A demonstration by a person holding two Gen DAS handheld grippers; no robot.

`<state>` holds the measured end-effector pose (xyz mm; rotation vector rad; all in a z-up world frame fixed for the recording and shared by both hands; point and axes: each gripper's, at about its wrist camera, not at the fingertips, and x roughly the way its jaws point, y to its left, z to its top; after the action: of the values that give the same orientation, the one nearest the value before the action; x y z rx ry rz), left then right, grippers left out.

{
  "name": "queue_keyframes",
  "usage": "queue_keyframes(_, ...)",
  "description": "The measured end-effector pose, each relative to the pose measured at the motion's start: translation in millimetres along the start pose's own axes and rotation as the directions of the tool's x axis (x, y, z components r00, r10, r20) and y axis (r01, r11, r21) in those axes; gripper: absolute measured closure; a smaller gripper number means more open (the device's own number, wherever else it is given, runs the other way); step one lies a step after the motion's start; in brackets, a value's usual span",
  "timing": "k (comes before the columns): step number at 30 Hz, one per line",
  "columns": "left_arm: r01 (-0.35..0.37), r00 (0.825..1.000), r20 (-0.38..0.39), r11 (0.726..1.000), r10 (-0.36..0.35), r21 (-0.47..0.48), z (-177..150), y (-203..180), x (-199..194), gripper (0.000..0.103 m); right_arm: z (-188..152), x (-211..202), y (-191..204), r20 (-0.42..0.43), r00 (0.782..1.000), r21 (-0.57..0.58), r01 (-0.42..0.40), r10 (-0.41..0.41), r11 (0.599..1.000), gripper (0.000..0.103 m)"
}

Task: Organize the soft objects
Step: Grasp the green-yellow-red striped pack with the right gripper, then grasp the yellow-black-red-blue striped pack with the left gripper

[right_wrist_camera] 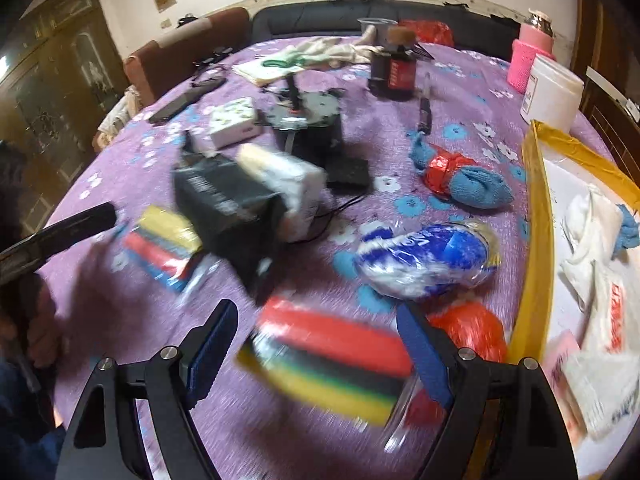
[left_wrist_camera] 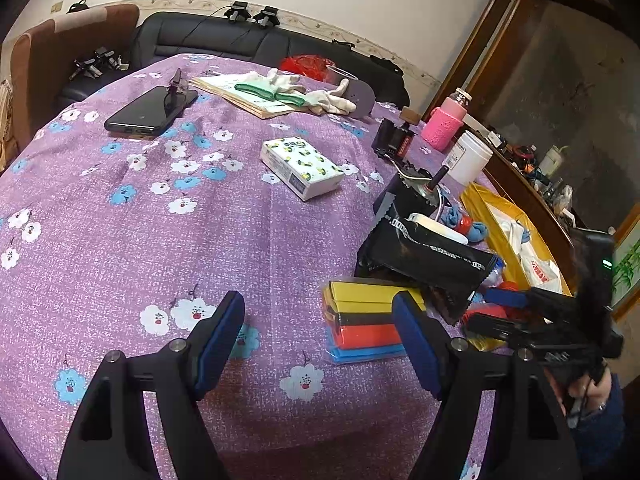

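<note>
In the left wrist view my left gripper (left_wrist_camera: 320,336) hangs open over the purple flowered cloth (left_wrist_camera: 160,220), nothing between its pads. Its right fingertip overlaps a wrapped sponge pack (left_wrist_camera: 364,320) of yellow, black, red and blue layers. My right gripper (left_wrist_camera: 500,312) shows at the right, over red plastic. In the blurred right wrist view my right gripper (right_wrist_camera: 320,350) stands wide, with a second sponge pack (right_wrist_camera: 328,364), red, black and yellow, lying between its fingers; the pads do not press it. The first sponge pack (right_wrist_camera: 160,248) lies to the left, under a black packet (right_wrist_camera: 232,216).
A yellow box (right_wrist_camera: 536,240) at the right holds white bags (right_wrist_camera: 600,260). Nearby lie a blue-white bag (right_wrist_camera: 428,260), red plastic bag (right_wrist_camera: 468,328), blue cloth bundle (right_wrist_camera: 464,176) and white tissue block (right_wrist_camera: 288,188). Farther off are a tissue pack (left_wrist_camera: 300,168), phone (left_wrist_camera: 152,112), gloves (left_wrist_camera: 332,98).
</note>
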<state>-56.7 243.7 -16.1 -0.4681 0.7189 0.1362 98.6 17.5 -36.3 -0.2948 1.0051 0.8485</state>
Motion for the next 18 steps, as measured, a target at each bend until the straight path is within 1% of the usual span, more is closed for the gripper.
queue_keyframes(1,0.000,1.000,0.003,1.000,0.000,-0.001,0,0,-1,0.028,-1,0,1,0.004,1.000,0.006,-0.005,0.005,1.000,0.017)
queue_keyframes(3,0.007,1.000,0.008,1.000,-0.007,-0.008,0,2,-2,0.028,-4,-4,5,-0.024,0.998,0.003,-0.064,0.064,0.998,0.017)
queue_keyframes(5,0.010,1.000,0.002,1.000,-0.010,-0.007,0,1,0,0.028,-11,-9,17,-0.071,0.990,-0.038,-0.124,0.121,0.992,0.017)
queue_keyframes(7,0.014,1.000,-0.002,1.000,-0.014,0.002,0,0,1,0.028,-23,-15,32,-0.111,0.983,-0.097,-0.159,0.148,0.982,0.017)
queue_keyframes(8,0.017,1.000,-0.003,1.000,-0.017,0.008,0,-2,1,0.028,-30,-18,42,-0.125,0.982,-0.138,-0.159,0.142,0.978,0.017)
queue_keyframes(10,0.018,1.000,-0.004,1.000,-0.018,0.012,0,-2,1,0.028,-38,-20,53,-0.115,0.988,-0.188,-0.120,0.100,0.975,0.017)
queue_keyframes(11,0.018,1.000,-0.002,1.000,-0.018,0.013,-1,-3,1,0.028,-42,-21,57,-0.091,0.993,-0.203,-0.097,0.080,0.974,0.021)
queue_keyframes(12,0.019,1.000,-0.002,1.000,-0.019,0.012,0,-2,1,0.028,-43,-22,58,-0.072,0.995,-0.215,-0.076,0.062,0.974,0.035)
queue_keyframes(13,0.019,1.000,-0.002,1.000,-0.018,0.011,-1,-2,1,0.028,-44,-23,60,-0.057,0.998,-0.221,-0.053,0.042,0.974,0.047)
queue_keyframes(14,0.017,1.000,-0.005,1.000,-0.017,0.010,-1,-2,1,0.028,-42,-25,57,-0.050,0.997,-0.197,-0.062,0.053,0.978,0.058)
queue_keyframes(16,0.009,1.000,-0.009,1.000,-0.009,0.014,-1,-3,2,0.027,-42,-32,50,-0.017,0.993,-0.137,-0.119,0.118,0.983,0.060)
queue_keyframes(18,-0.014,1.000,-0.010,0.999,0.014,0.030,-1,-6,2,0.027,-40,-41,44,0.075,0.989,-0.107,-0.121,0.129,0.987,0.060)
